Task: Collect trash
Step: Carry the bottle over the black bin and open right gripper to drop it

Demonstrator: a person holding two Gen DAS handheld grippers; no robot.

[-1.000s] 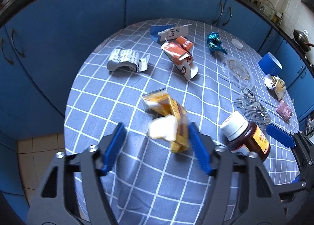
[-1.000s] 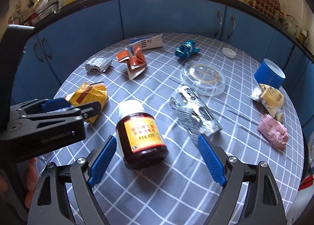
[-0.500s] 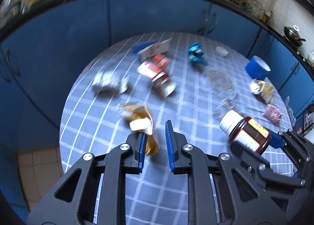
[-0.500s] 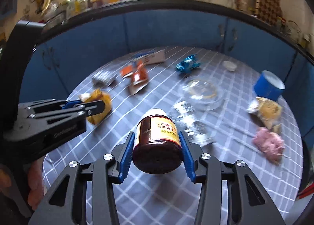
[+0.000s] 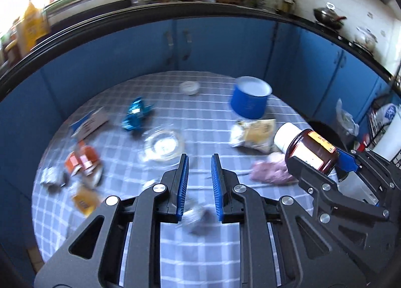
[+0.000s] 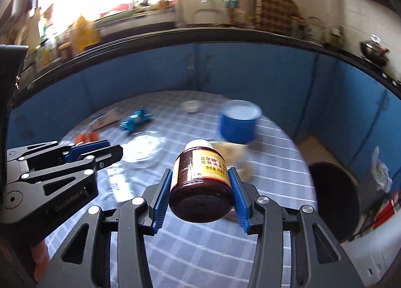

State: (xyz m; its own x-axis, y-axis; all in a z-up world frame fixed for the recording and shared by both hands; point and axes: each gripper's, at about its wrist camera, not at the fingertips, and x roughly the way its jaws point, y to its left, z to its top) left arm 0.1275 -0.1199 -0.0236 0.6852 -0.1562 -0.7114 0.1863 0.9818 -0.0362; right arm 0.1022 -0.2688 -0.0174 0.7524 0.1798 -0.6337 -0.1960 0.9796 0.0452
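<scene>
Carrying is judged the step in hand. Nearest, in the right wrist view: the bottle (image 6: 200,180) is pinched across its label by the right gripper (image 6: 200,171). The fingers are roughly half open, have just been closing, and the bottle is clamped between them. It is held off the worktop (image 5: 200,258), base toward the camera. The widest part is gripped, probably so it cannot slip.

Left gripper (image 5: 199,157): fingers are closed to a narrow gap and nothing is seen held. A blurred scrap (image 5: 198,217) lies on the worktop below them; contact cannot be told. The yellow carton (image 5: 84,201) is seen lying near the left edge, so nothing is judged carried on that side.

Mid-worktop, uncollected: pink wrapper (image 5: 270,173), clear lid (image 5: 164,146), orange carton (image 5: 81,160). Further out: blue foil (image 5: 136,115), blue cup (image 5: 249,102), white dish (image 5: 189,87).

Beside the worktop, on the floor, a dark round bin (image 6: 330,195) is seen; the bottle is probably meant for it. Much trash is left.
</scene>
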